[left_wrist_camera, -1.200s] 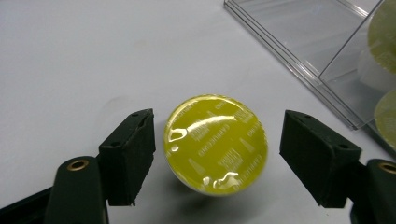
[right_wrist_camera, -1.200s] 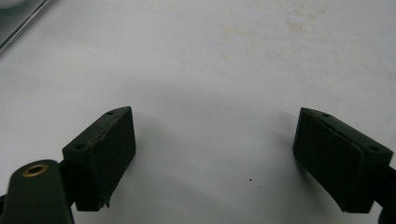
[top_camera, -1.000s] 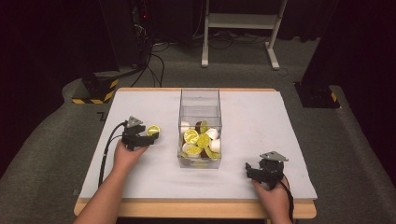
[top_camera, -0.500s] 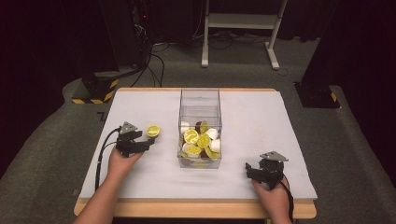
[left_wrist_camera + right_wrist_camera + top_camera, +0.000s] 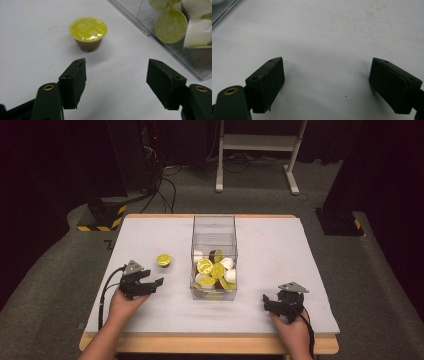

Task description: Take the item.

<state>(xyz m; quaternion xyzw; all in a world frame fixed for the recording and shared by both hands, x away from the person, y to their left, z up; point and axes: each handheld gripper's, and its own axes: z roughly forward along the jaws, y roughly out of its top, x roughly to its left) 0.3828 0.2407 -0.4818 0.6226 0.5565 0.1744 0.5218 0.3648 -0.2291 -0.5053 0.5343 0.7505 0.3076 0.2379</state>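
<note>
Item: coffee capsule (image 5: 163,260), yellow foil lid up, brown cup, upright on the white worktop (image 5: 280,245), left of the clear box (image 5: 214,227) and apart from it. The box held more capsules (image 5: 212,270), yellow-lidded and white.

Left gripper (image 5: 150,284): jaws wide, empty, near side of the capsule, not touching; in the left gripper view the capsule (image 5: 88,33) sat beyond the jaws, off toward the left one.

Right gripper (image 5: 272,303): jaws wide, empty, on the near right of the worktop.

Step, as judged: a lone capsule out of the box, free of the jaws. Next move would call for centring the jaws before any grasp.
</note>
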